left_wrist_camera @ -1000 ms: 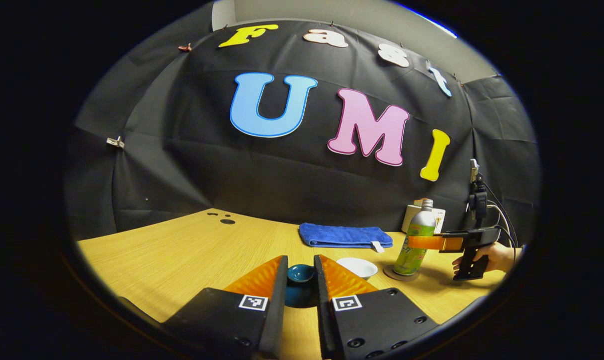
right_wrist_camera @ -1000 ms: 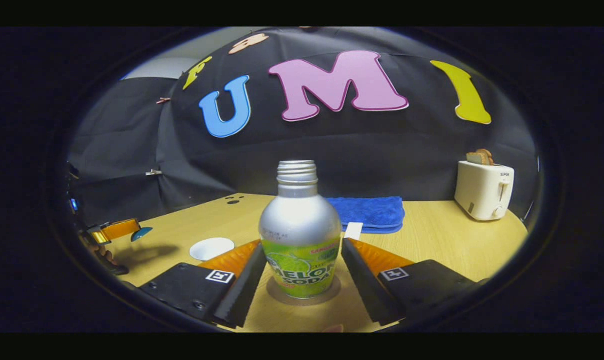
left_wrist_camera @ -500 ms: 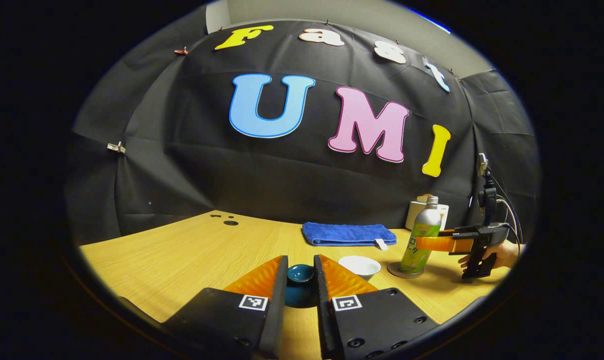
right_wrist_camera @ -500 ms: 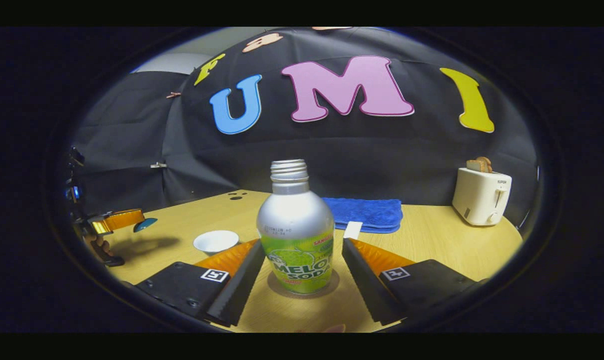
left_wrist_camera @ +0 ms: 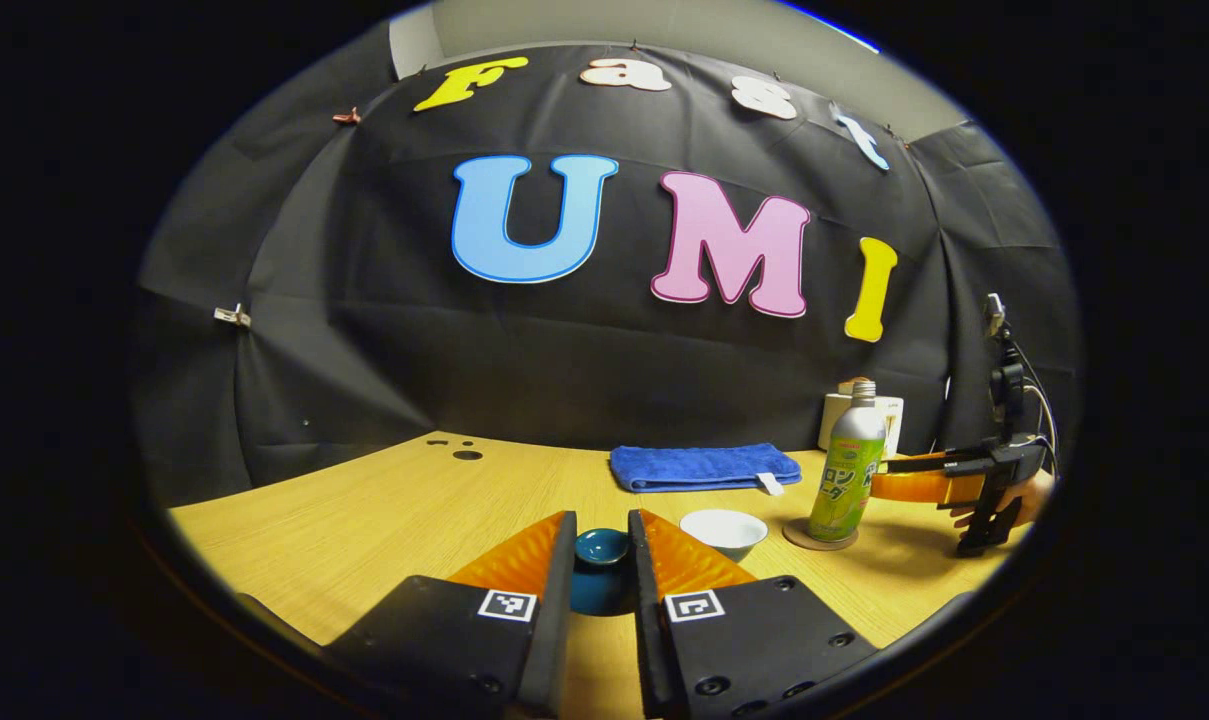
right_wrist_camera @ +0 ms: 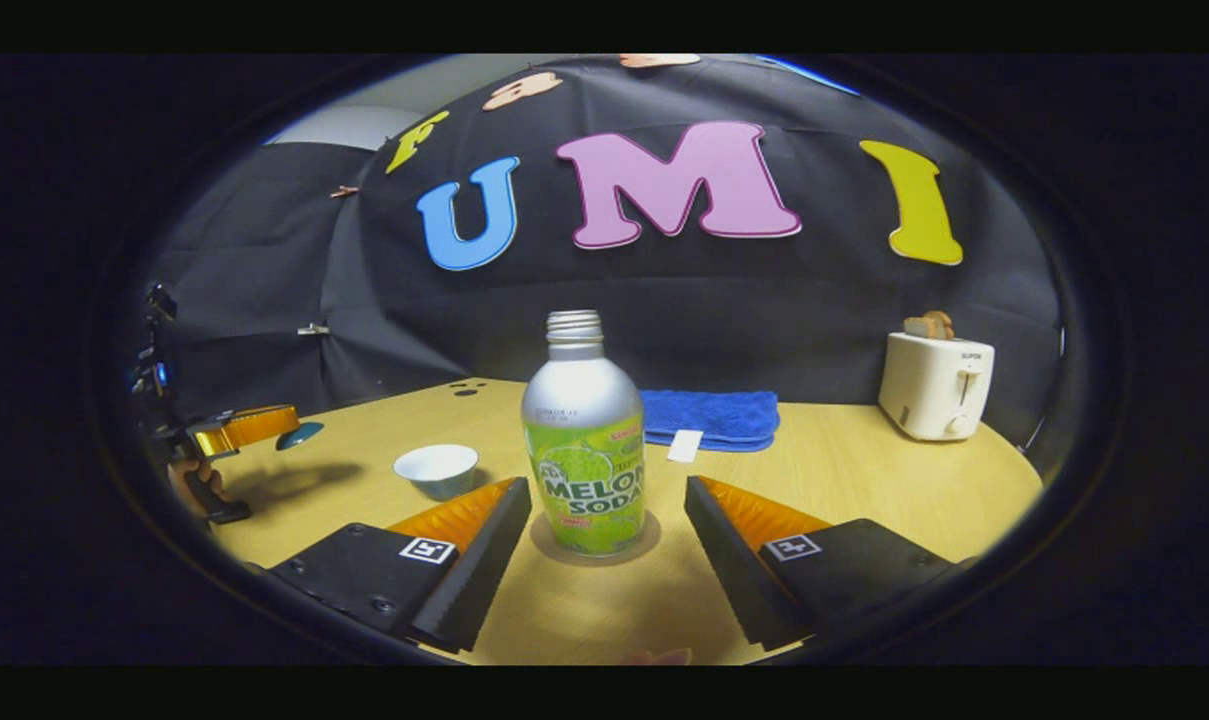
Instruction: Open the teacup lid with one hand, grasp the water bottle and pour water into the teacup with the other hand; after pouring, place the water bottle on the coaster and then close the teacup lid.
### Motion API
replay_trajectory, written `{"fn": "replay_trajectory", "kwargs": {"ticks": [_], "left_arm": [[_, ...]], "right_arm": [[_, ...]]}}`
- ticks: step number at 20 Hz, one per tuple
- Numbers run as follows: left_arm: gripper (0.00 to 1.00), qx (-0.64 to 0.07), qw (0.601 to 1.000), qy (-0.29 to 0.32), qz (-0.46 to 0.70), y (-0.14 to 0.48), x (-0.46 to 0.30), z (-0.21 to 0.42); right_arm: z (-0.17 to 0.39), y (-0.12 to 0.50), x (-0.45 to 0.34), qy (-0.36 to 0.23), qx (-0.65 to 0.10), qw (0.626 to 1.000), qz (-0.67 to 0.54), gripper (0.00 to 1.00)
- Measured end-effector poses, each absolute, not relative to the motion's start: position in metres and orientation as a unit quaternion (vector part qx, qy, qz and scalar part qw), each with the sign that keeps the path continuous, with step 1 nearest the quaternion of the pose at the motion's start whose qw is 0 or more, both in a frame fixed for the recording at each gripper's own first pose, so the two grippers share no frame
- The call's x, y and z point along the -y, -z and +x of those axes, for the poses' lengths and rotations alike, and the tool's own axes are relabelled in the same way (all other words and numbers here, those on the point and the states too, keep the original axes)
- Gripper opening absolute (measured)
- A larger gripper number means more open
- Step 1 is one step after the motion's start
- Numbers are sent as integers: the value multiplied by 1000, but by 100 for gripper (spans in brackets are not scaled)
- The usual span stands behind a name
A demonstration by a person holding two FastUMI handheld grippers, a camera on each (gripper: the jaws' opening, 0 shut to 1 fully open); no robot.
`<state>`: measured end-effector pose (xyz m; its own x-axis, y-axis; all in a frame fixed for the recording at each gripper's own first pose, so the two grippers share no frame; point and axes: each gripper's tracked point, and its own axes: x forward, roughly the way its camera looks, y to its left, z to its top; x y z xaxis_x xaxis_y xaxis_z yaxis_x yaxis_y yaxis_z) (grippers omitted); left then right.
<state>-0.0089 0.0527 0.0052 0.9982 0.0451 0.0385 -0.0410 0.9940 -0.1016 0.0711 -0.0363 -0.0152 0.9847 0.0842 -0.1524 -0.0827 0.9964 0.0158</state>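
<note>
1. Closing the cup is the step in hand: the teacup lid [left_wrist_camera: 601,546], bottom centre of the left gripper view, sits pinched in the left gripper [left_wrist_camera: 601,570], which should lower it level onto the teacup [left_wrist_camera: 724,531], right of centre.
2. The water bottle [right_wrist_camera: 584,440] stands upright on its coaster [right_wrist_camera: 594,538] at frame centre, clear of the spread-fingered right gripper [right_wrist_camera: 604,555].

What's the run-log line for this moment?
left tool: shut on teacup lid | right tool: open | bottle: upright on coaster | teacup: uncovered
</note>
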Motion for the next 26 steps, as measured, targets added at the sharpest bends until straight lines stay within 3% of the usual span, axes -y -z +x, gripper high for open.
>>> {"fn": "replay_trajectory", "kwargs": {"ticks": [4,8,15,26], "left_arm": [[36,33,997,-16,-61,-11,-46,-11],[33,33,998,-12,-56,-11,-36,-1],[32,-4,996,83,-26,-35,32,48],[33,-79,994,71,18,15,50,108]], "right_arm": [[41,12,26,-50,-49,998,6,95],[8,0,19,-54,-10,998,-10,96],[-9,-2,25,-36,-3,999,4,96],[-11,-2,20,-48,-4,999,5,96]]}}
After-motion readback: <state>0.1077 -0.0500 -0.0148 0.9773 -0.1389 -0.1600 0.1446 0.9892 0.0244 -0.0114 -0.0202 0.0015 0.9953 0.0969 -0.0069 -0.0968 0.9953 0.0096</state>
